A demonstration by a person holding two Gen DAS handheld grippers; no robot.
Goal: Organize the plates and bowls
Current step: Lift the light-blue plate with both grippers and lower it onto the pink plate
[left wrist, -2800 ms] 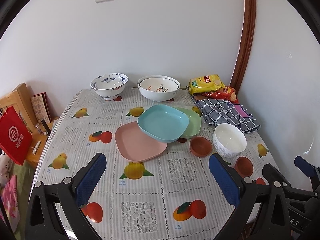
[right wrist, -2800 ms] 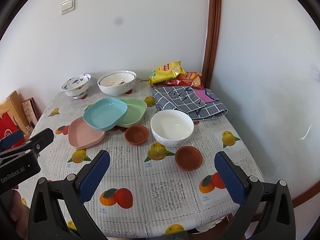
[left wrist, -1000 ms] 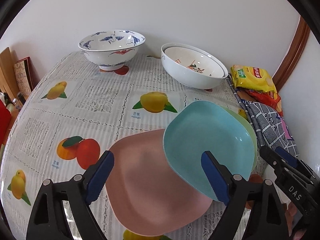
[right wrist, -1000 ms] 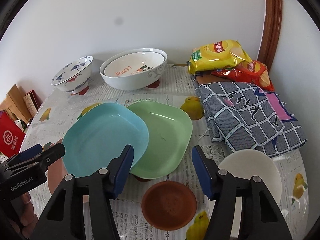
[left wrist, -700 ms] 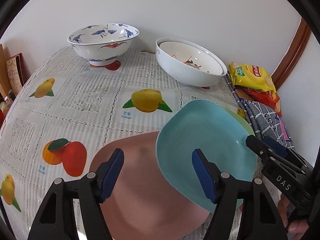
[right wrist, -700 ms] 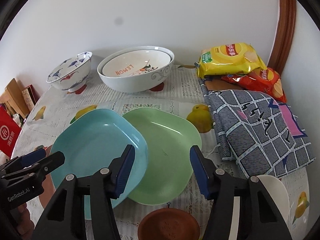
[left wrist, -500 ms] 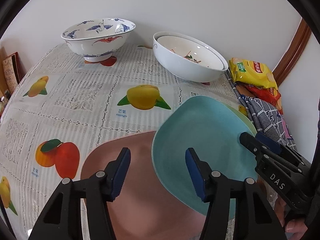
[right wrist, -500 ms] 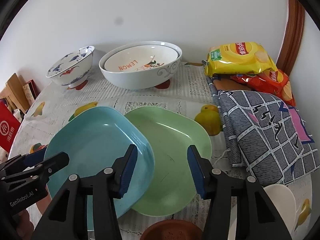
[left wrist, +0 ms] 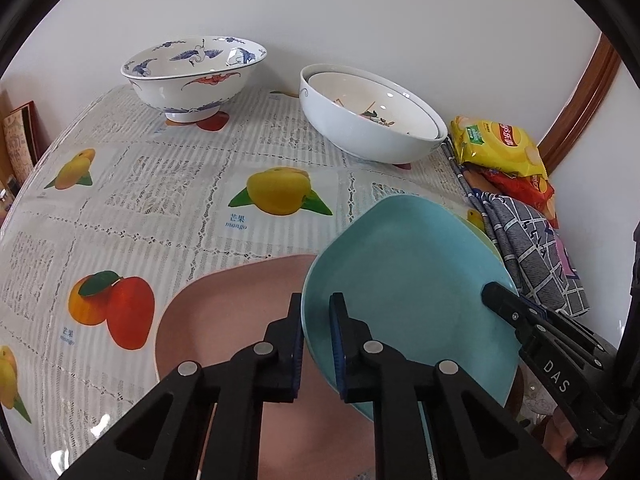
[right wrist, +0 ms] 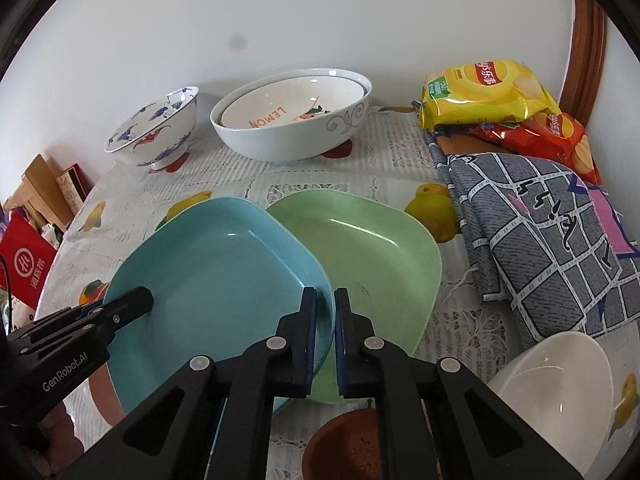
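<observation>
The left gripper point(left wrist: 316, 330) and right gripper point(right wrist: 325, 322) are both clamping opposite rims of the square turquoise plastic plate point(right wrist: 216, 276), overlapping the square green plate point(right wrist: 372, 248).

Bright, even daylight throughout, soft and diffuse, with only faint shadows under the crockery. Small glints on the glazed white bowl point(right wrist: 560, 384) near right and thin highlights inside the blue plate point(right wrist: 216, 280) and green plate point(right wrist: 368, 248). Strong fisheye bending at the edges, black vignette in every corner, door frame point(left wrist: 580, 100) curved at far right. A dark smudge on the wall point(right wrist: 239, 42) in the right wrist view. Sharp focus overall; close gripper hardware slightly soft.
</observation>
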